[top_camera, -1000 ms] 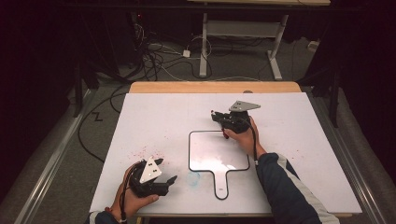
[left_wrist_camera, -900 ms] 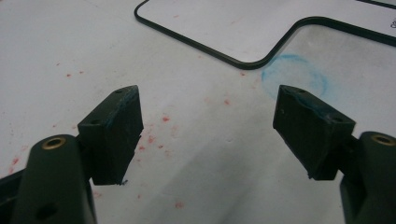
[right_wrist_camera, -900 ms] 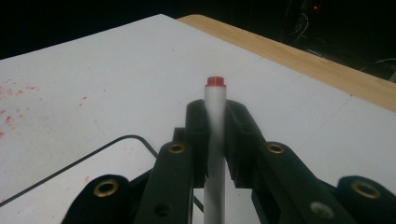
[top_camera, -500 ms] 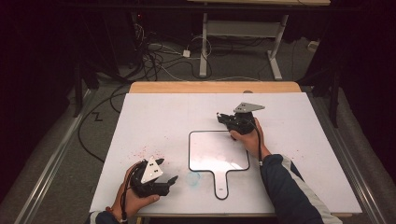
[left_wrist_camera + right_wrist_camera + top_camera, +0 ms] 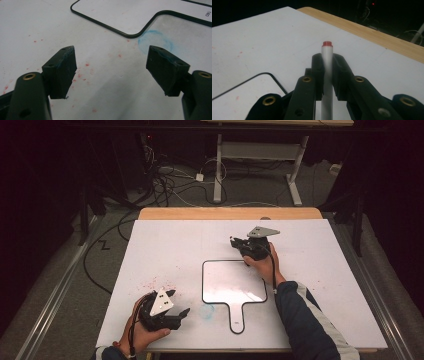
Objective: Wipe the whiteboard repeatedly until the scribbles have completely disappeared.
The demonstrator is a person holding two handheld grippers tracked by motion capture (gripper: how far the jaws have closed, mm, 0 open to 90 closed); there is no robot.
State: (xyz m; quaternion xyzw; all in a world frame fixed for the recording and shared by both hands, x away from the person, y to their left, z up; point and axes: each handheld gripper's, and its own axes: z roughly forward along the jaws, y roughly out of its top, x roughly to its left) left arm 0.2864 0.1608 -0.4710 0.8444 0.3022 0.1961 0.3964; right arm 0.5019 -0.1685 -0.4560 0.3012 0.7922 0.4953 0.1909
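Note:
A small whiteboard [image 5: 232, 282] with a black rim and a handle lies flat mid-table; its corner shows in the left gripper view as the whiteboard [image 5: 130, 15] and in the right gripper view as the whiteboard [image 5: 242, 92]. My right gripper [image 5: 234, 241] hovers just past the board's far right corner, shut on a white marker [image 5: 327, 70] with a red end. My left gripper [image 5: 177, 302] rests near the table's front left, open with nothing between its jaws; in its own view the left gripper [image 5: 111, 67] frames bare table.
A white sheet [image 5: 165, 245] covers the table, with a wooden strip [image 5: 230, 213] along the far edge. Red specks [image 5: 86, 64] and a faint blue ring [image 5: 156, 45] mark the sheet near the board's handle. Cables and desk legs lie on the floor beyond.
My right gripper has drifted slightly right and away from the board's top edge with the marker. The left gripper has stayed put.

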